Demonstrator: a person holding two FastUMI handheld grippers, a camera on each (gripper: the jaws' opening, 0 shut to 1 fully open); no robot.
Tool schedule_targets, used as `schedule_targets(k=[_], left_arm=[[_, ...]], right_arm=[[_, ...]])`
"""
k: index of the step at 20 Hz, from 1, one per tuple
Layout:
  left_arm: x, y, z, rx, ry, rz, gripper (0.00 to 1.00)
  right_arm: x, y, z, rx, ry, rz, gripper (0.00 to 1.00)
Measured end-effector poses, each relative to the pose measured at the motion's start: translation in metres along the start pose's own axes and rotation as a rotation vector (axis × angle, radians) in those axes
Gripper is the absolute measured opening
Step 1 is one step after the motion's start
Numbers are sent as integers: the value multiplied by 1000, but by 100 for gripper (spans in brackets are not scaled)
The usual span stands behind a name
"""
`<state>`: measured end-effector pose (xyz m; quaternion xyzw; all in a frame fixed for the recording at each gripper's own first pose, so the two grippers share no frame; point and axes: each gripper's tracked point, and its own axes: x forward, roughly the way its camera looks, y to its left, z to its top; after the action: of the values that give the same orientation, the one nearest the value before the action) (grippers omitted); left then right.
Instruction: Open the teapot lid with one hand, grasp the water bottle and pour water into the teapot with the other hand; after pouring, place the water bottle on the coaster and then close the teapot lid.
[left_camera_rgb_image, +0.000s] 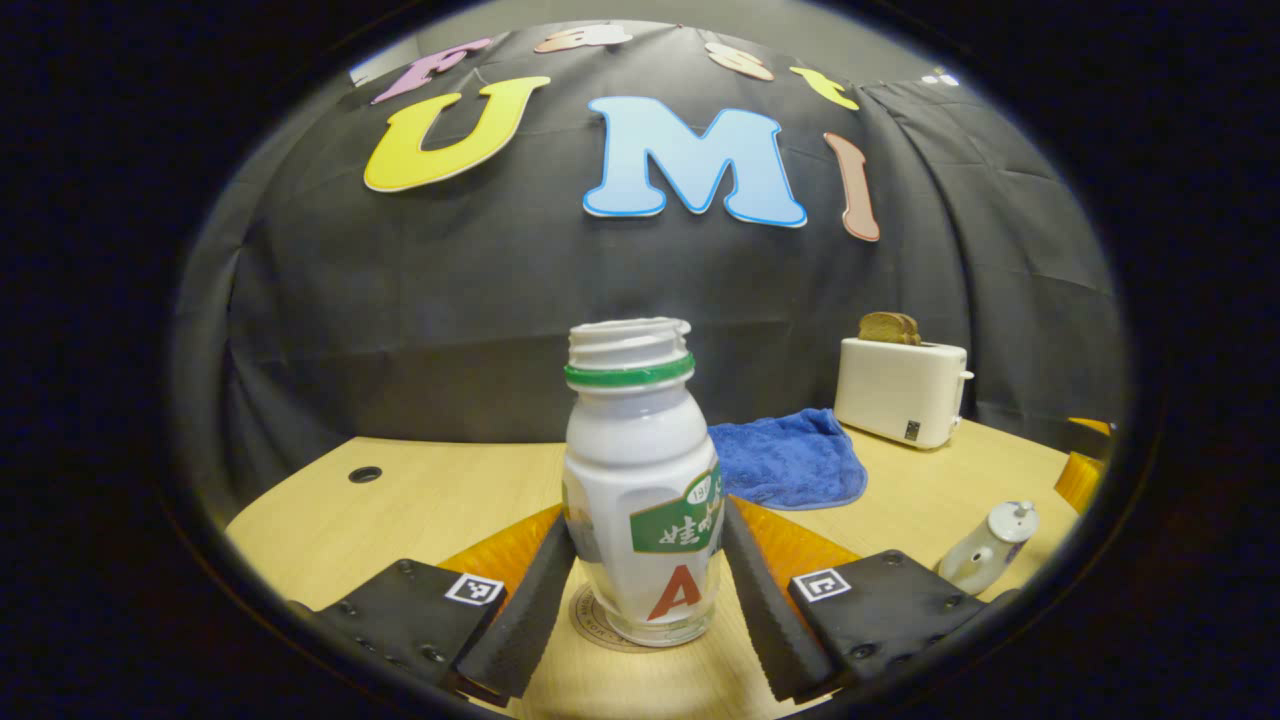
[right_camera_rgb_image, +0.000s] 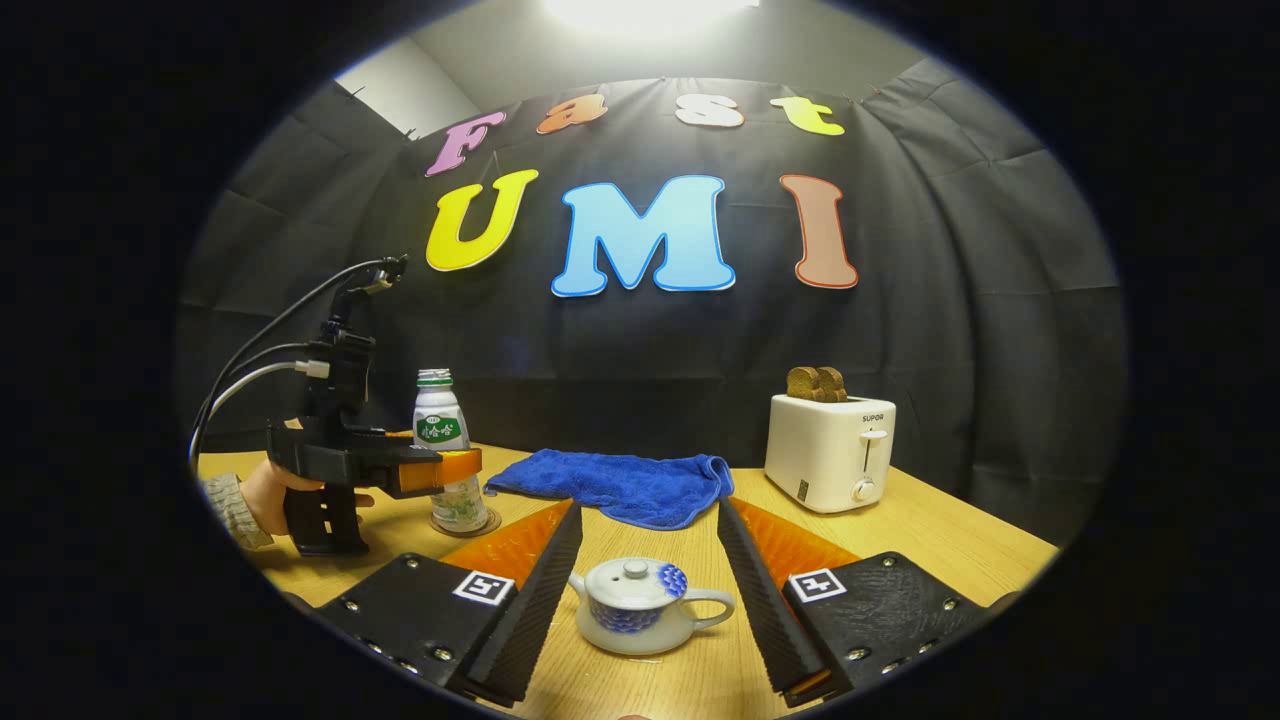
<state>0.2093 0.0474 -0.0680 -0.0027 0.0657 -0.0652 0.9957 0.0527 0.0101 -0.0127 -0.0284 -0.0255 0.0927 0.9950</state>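
In the left gripper view, the water bottle (left_camera_rgb_image: 642, 480) is seen upright at the centre of the frame, standing on the coaster (left_camera_rgb_image: 600, 620), with its cap off. The left gripper (left_camera_rgb_image: 640, 590) is held around the bottle's lower body, its fingers spread to either side; whether the pads touch the bottle cannot be told, and a slight gap seems to remain. The teapot (left_camera_rgb_image: 990, 548) is seen at the lower right, tilted by the lens, with its lid in place.

In the right gripper view, the teapot (right_camera_rgb_image: 640, 605) is seen at the bottom centre on the table (right_camera_rgb_image: 950, 540), between the spread fingers of the right gripper (right_camera_rgb_image: 648, 600) and touched by neither. The lid knob (right_camera_rgb_image: 635, 569) lies midway between the jaws. At centre left, the left gripper (right_camera_rgb_image: 440, 468) is seen at the bottle (right_camera_rgb_image: 445, 460), held by a hand (right_camera_rgb_image: 275, 495).

The lid appears to be the step in hand. It would best be done by lowering the jaws squarely over the knob, closing gently and lifting straight up, so that the pot is not dragged.
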Motion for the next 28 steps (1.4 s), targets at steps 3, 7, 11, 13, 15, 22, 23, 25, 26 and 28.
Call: schedule_targets(k=[3,7,11,13,15,22,23,25,26,28], left_arm=[[-1,-3,6,22,-11,2,93],[-2,1,19,43,-43,28,97],[-4,0,26,53,-56,23,97],[-4,0,30,65,-68,24,97],[-4,-1,35,78,-76,29,97],[-13,-2,59,99,-133,40,100],[-15,-2,63,107,-139,40,100],[-19,-4,72,109,-158,39,100],[-21,-5,76,107,-170,39,100],[-29,-6,87,103,-197,51,100]], right_arm=[[1,-2,-1,1,3,-4,84],[1,0,-2,10,11,3,84],[1,0,-3,13,12,5,84],[1,0,-3,17,14,7,84],[1,-1,-3,17,13,4,84],[1,-4,-5,43,22,6,84],[2,-3,-4,46,22,6,84],[1,-4,-4,51,21,5,84],[1,-4,-3,53,20,4,84],[0,-5,-2,57,18,5,84]])
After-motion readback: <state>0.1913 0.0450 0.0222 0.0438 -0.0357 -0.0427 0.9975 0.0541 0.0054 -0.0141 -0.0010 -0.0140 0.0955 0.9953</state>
